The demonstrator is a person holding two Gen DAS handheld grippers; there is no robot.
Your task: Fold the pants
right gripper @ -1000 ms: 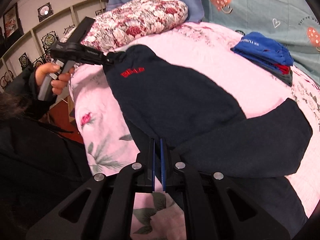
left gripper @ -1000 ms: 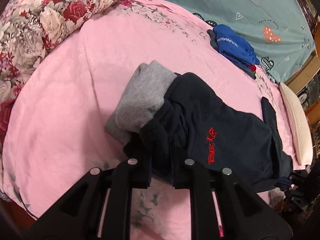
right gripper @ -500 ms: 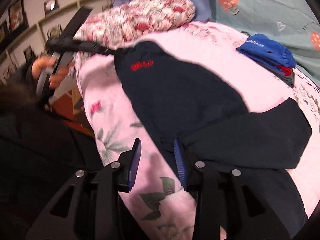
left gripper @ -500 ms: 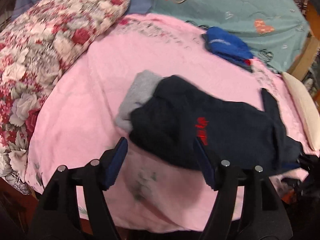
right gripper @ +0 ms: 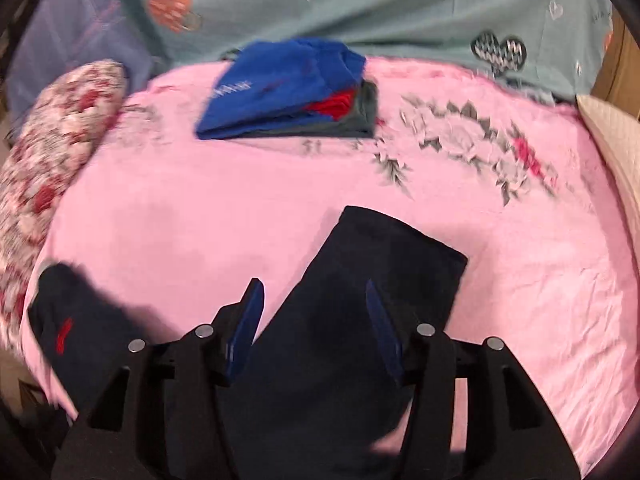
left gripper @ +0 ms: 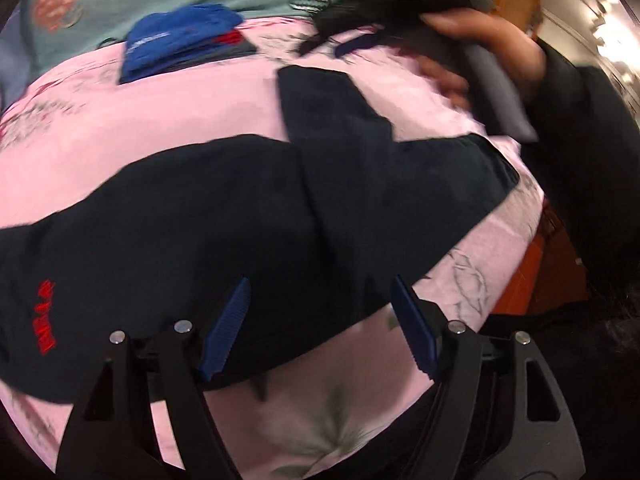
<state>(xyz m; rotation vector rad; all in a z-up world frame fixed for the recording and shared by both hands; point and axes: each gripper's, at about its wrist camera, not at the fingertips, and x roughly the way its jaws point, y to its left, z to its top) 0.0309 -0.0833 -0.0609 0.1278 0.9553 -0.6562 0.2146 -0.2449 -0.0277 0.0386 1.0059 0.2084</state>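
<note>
Dark navy pants with a red logo lie spread across the pink bed sheet. One leg is folded back over the other. My left gripper is open and empty, just above the pants' near edge. My right gripper is open and empty over a pant leg end. The waist part with the red logo shows at the lower left of the right wrist view. The hand holding the right gripper shows at the upper right of the left wrist view.
A folded pile of blue, red and grey clothes lies at the far side of the bed. A floral quilt lies at the left, a teal heart-print cover behind, a cream pillow at the right.
Both grippers were shut on the pants a second ago and have opened and let go. Both have swung round to new viewpoints over the pants, which now lie flat.
</note>
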